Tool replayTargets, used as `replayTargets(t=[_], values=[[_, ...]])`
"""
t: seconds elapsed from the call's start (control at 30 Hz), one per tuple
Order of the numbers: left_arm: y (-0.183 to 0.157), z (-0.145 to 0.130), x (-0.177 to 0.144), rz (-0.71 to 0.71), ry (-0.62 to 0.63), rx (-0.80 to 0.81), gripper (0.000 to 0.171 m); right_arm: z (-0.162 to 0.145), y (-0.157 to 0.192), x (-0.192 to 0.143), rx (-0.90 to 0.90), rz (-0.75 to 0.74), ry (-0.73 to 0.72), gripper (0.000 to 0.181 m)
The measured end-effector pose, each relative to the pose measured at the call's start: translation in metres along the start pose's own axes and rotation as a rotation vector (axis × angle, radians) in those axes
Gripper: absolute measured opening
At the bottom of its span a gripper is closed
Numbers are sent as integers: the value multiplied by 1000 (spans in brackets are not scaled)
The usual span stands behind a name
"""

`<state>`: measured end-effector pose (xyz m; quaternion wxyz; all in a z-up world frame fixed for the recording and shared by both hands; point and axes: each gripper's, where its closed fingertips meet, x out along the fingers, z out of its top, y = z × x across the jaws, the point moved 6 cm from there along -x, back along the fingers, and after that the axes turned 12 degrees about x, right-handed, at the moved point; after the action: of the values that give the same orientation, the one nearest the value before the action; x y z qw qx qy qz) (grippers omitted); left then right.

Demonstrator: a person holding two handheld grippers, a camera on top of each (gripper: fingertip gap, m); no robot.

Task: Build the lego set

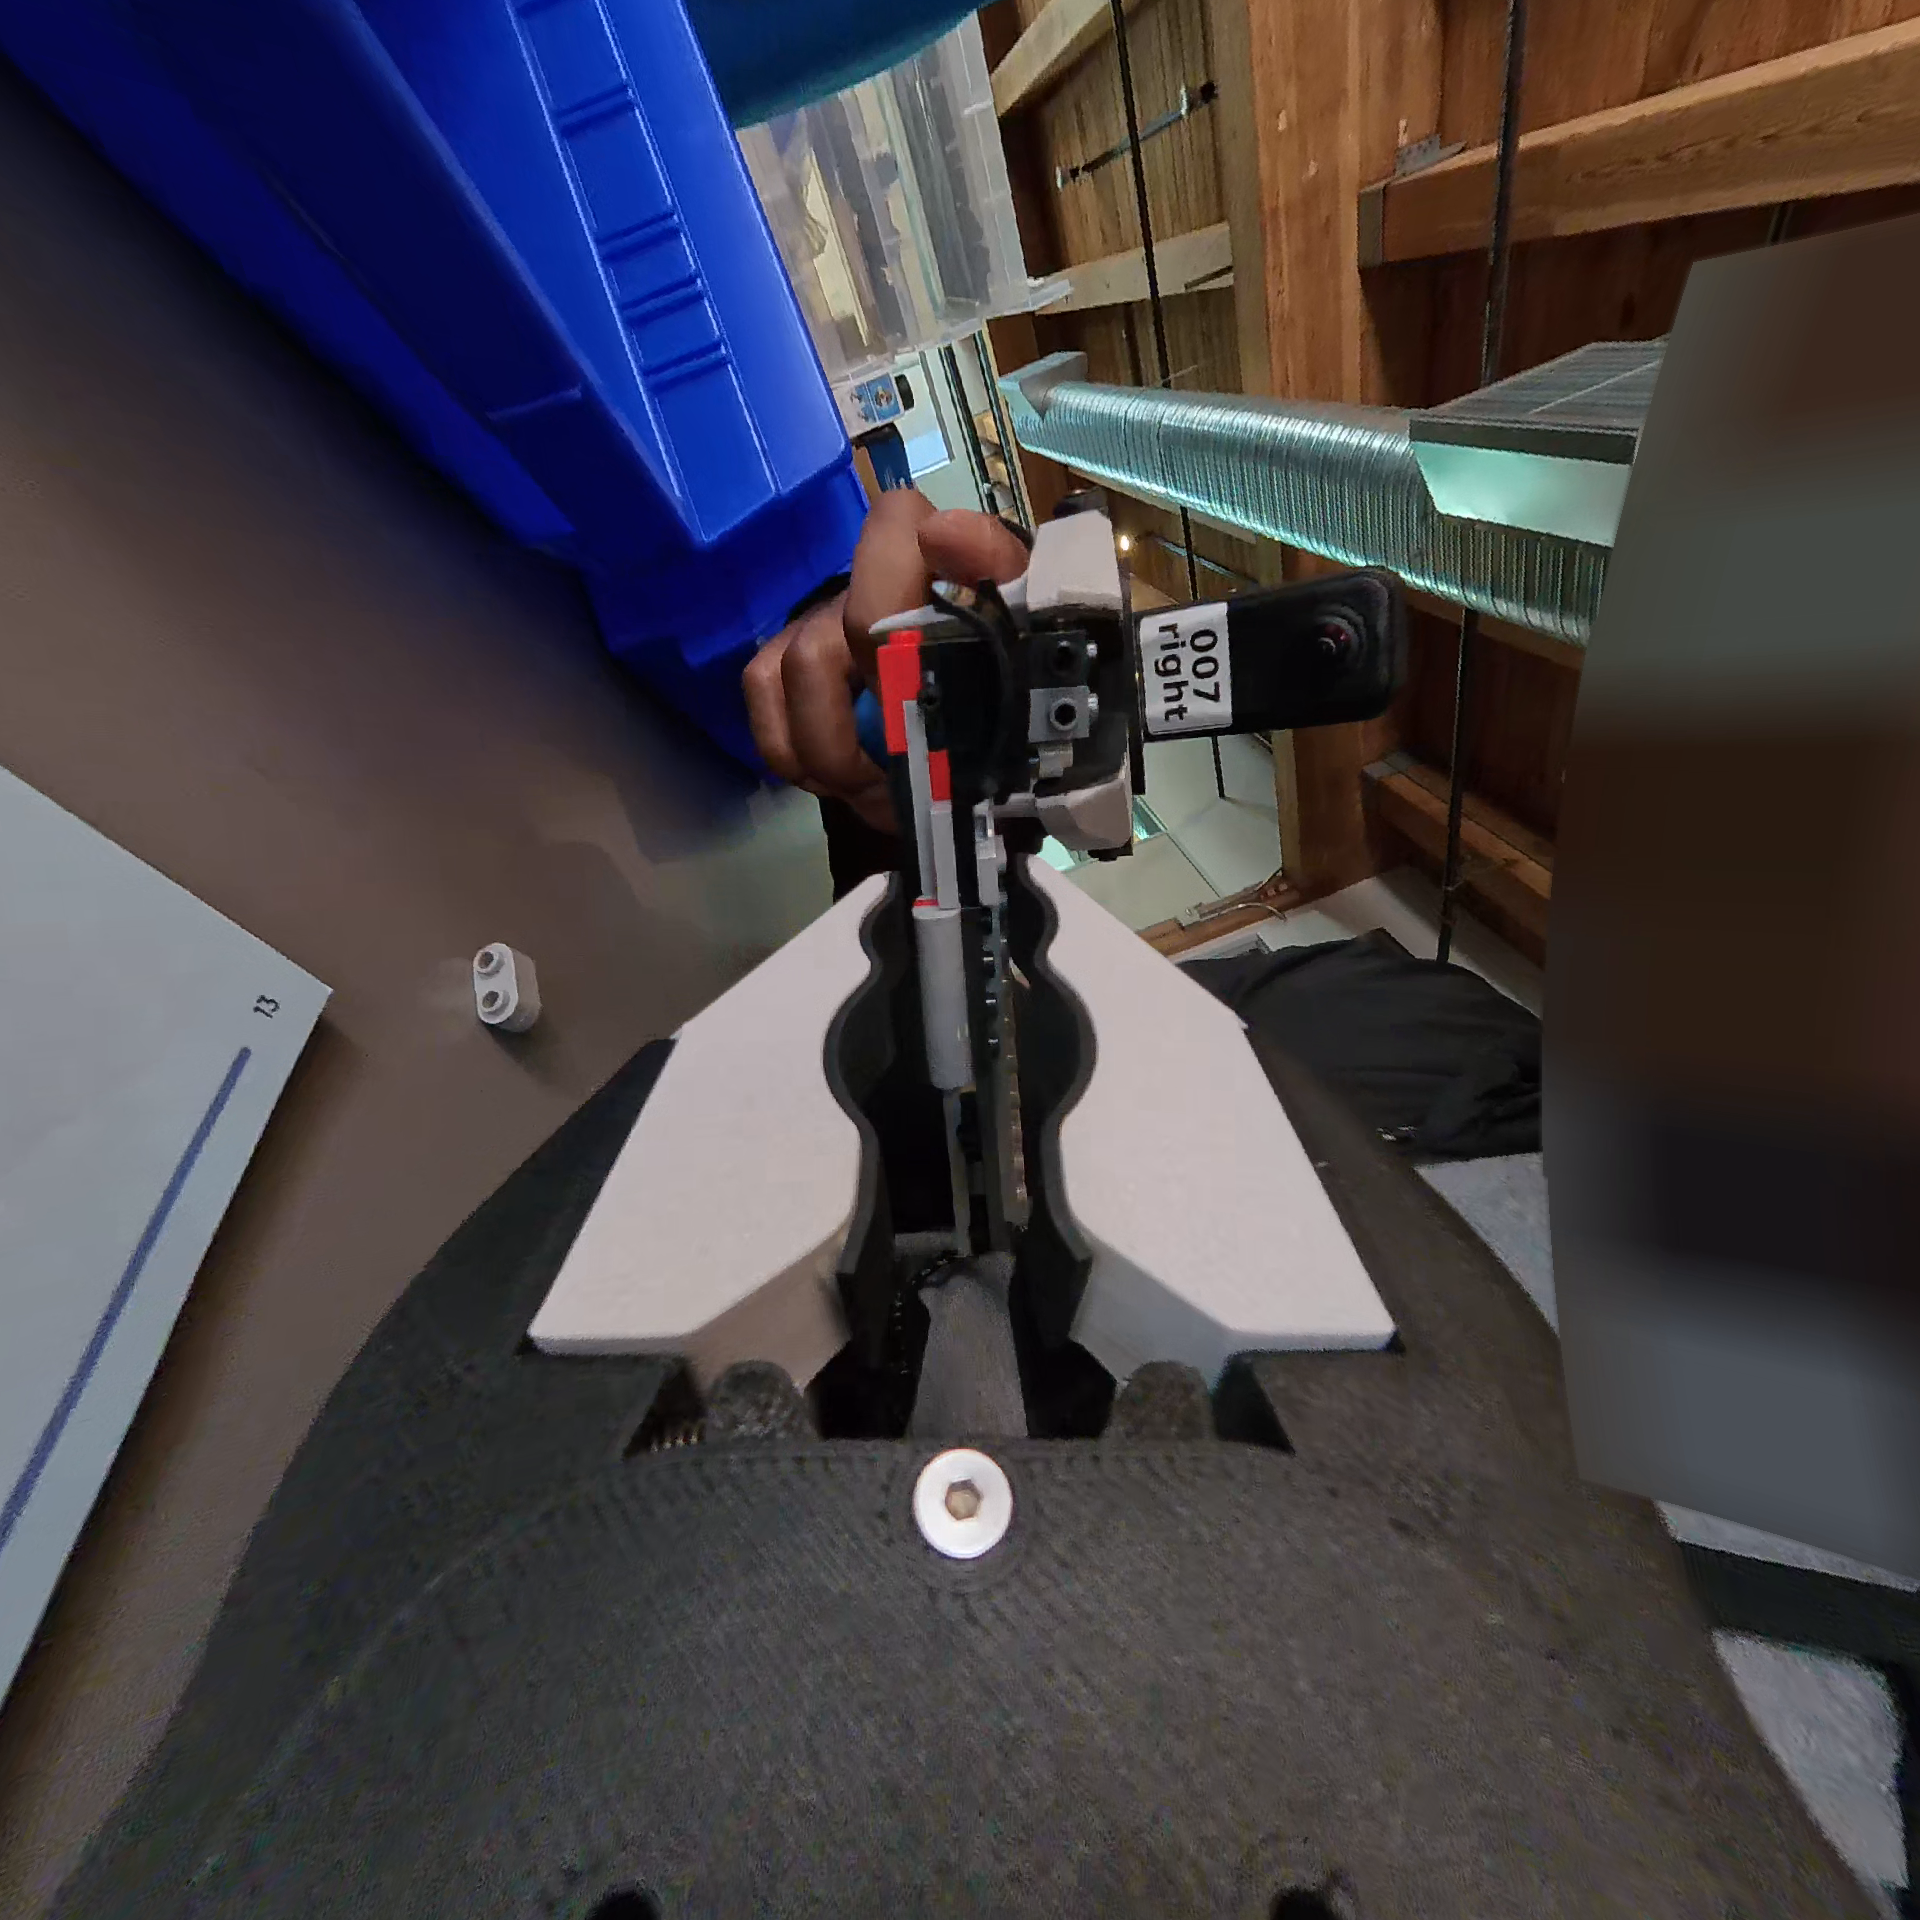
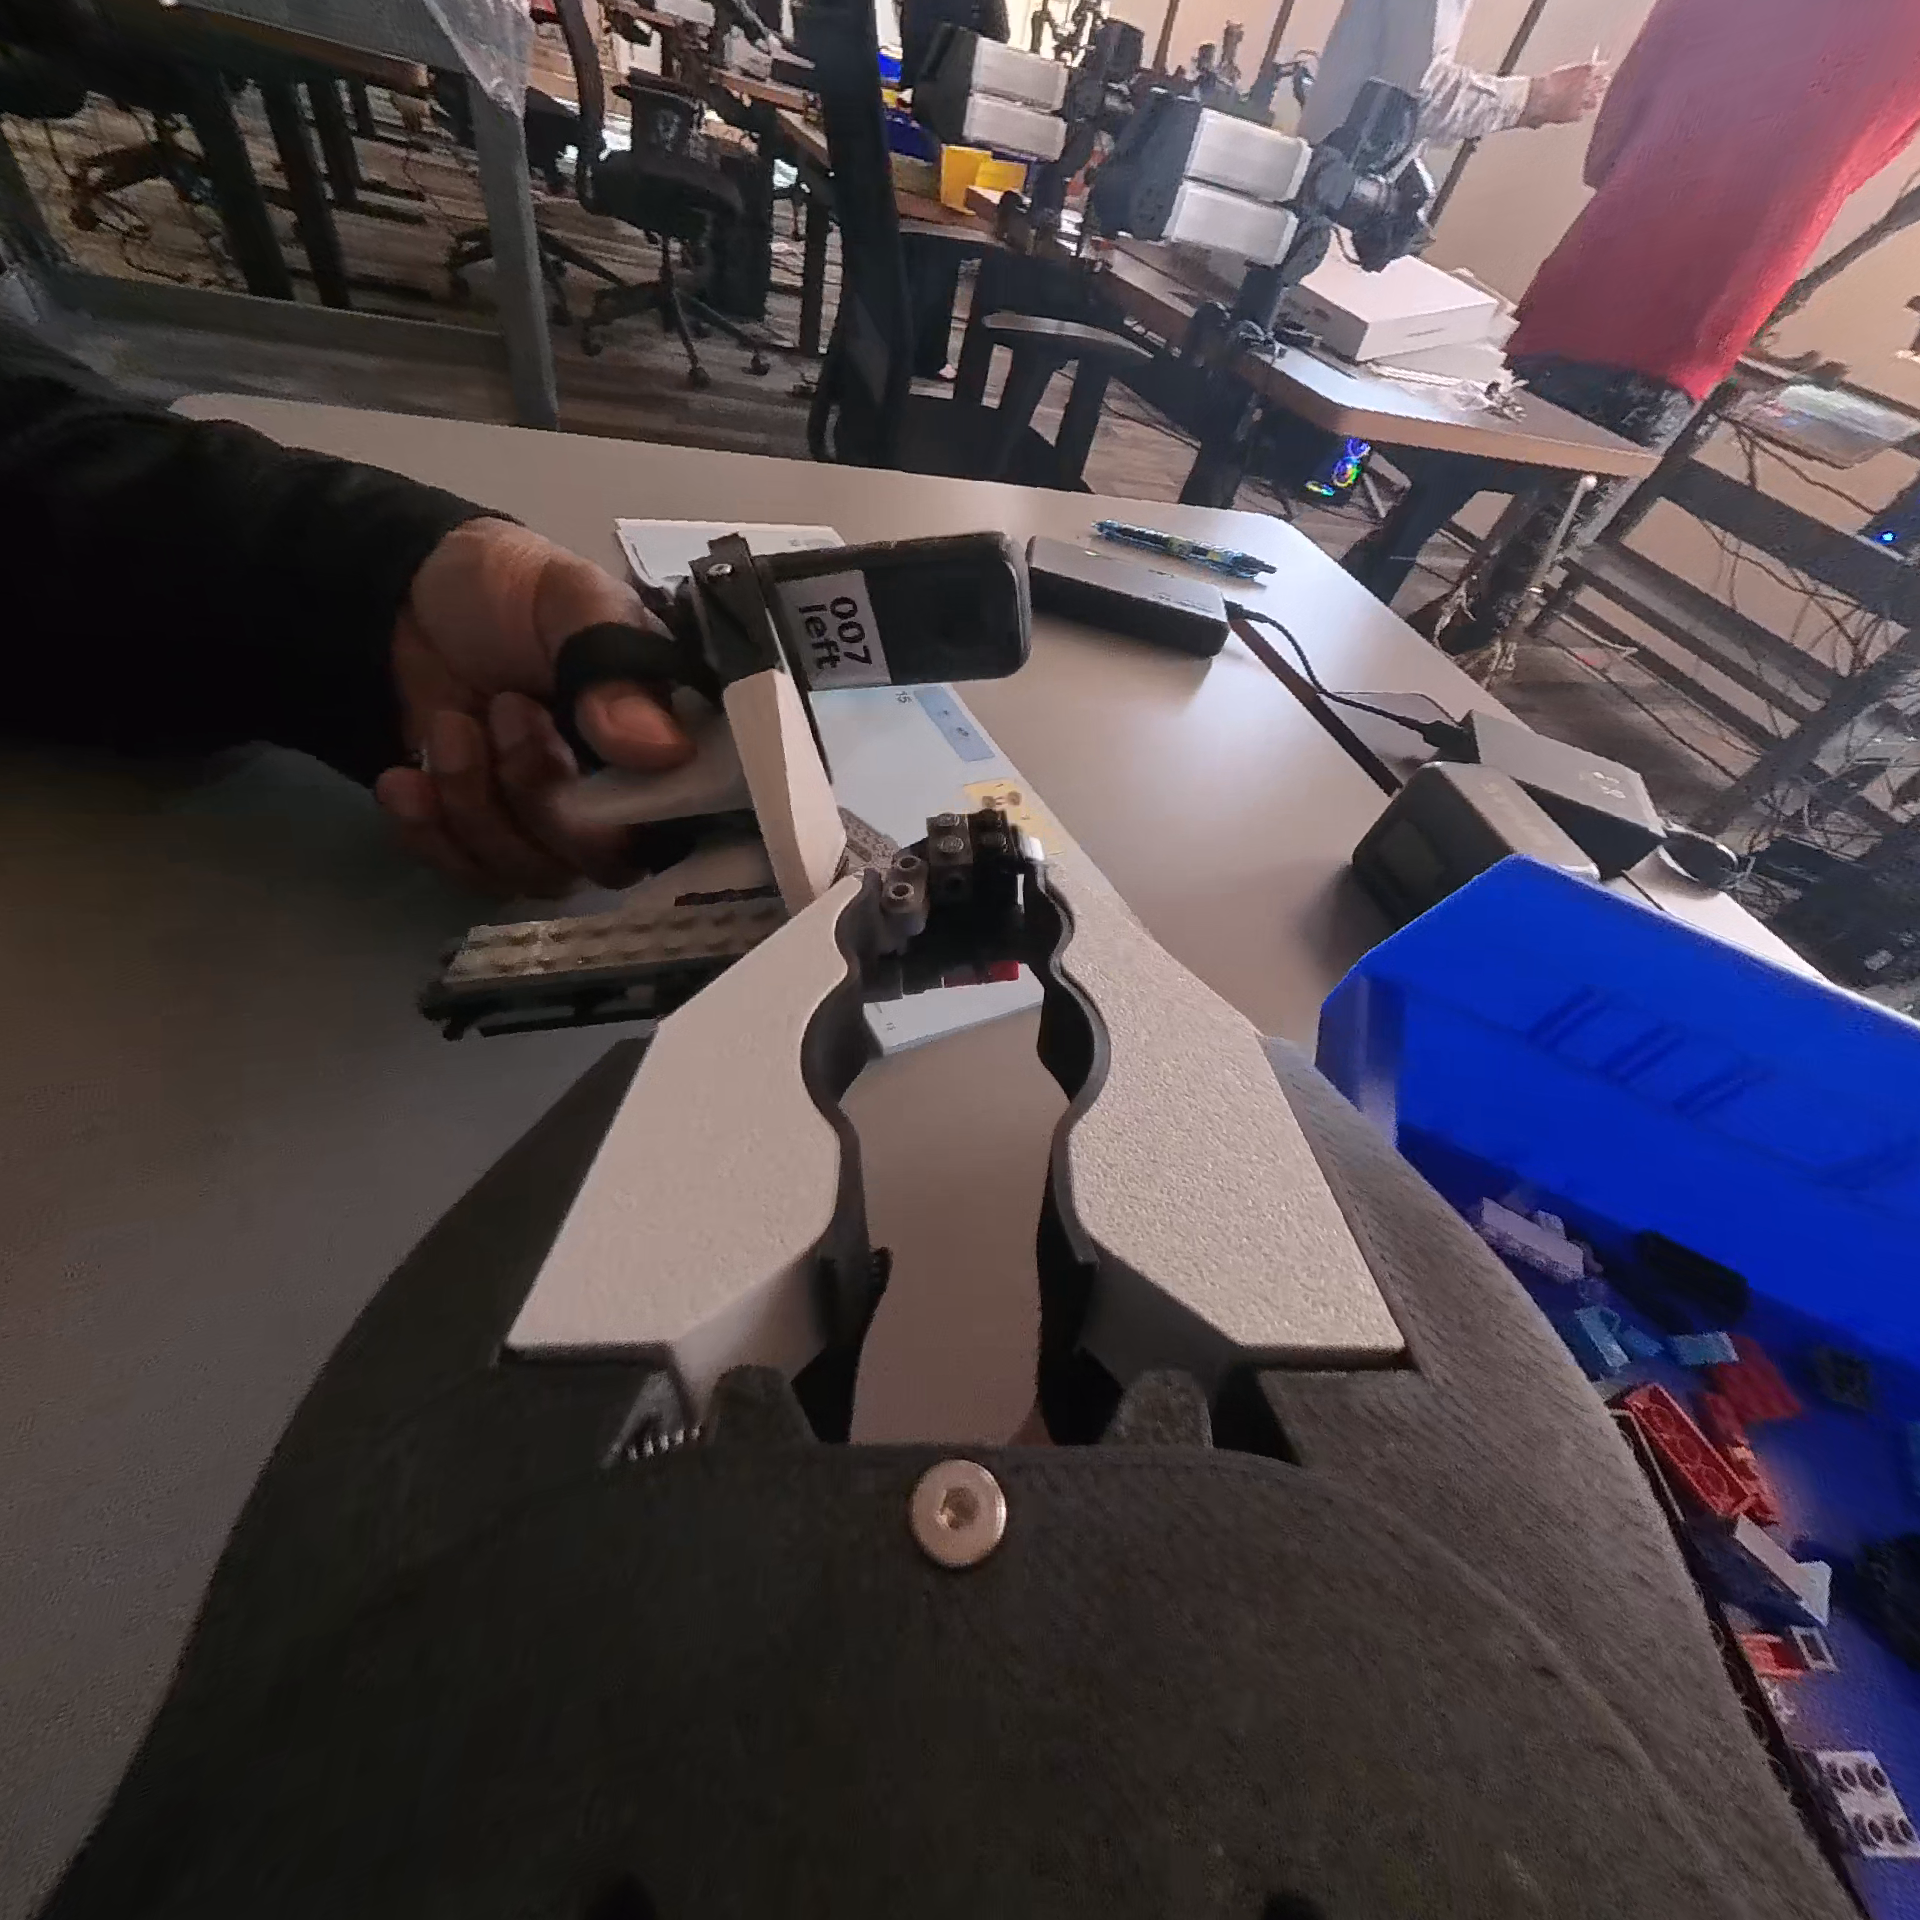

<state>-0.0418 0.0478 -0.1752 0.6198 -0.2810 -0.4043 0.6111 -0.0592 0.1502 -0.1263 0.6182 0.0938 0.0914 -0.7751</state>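
Note:
My left gripper (image 1: 961, 904) is shut on a long flat lego model (image 1: 943, 997) of grey, black and red parts, seen edge-on between its fingers. My right gripper (image 2: 951, 888) is closed at the fingertips on a cluster of black and grey bricks (image 2: 961, 857) at the model's far end. In the right wrist view the model's grey studded plate (image 2: 582, 951) sticks out to the left, held by the left gripper (image 2: 821, 878) above the table. The right gripper (image 1: 1075, 691) shows in the left wrist view at the model's tip.
A loose grey two-stud piece (image 1: 506, 985) lies on the grey table (image 2: 260, 1039). An instruction booklet (image 2: 935, 748) lies under the model. A blue bin (image 2: 1621, 1049) with several loose bricks stands at the right. A power bank (image 2: 1127, 603) and black boxes lie behind. Less than 4 cm separates the two grippers' tips.

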Motion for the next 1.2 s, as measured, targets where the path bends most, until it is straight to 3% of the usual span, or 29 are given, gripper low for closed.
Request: replayTargets(t=[0.73, 0.93, 1.1, 1.2], values=[[2, 1, -2, -2, -17, -22, 18, 1, -1, -1, 70, 17, -10, 31], [10, 19, -20, 80, -175, -26, 19, 2, -3, 6, 217, -9, -55, 54], [7, 32, -33, 93, -297, 9, 19, -9, -6, 25, 444, -66, -37, 55], [7, 35, -36, 92, -339, 8, 19, -14, -4, 34, 648, -20, -63, 54]])
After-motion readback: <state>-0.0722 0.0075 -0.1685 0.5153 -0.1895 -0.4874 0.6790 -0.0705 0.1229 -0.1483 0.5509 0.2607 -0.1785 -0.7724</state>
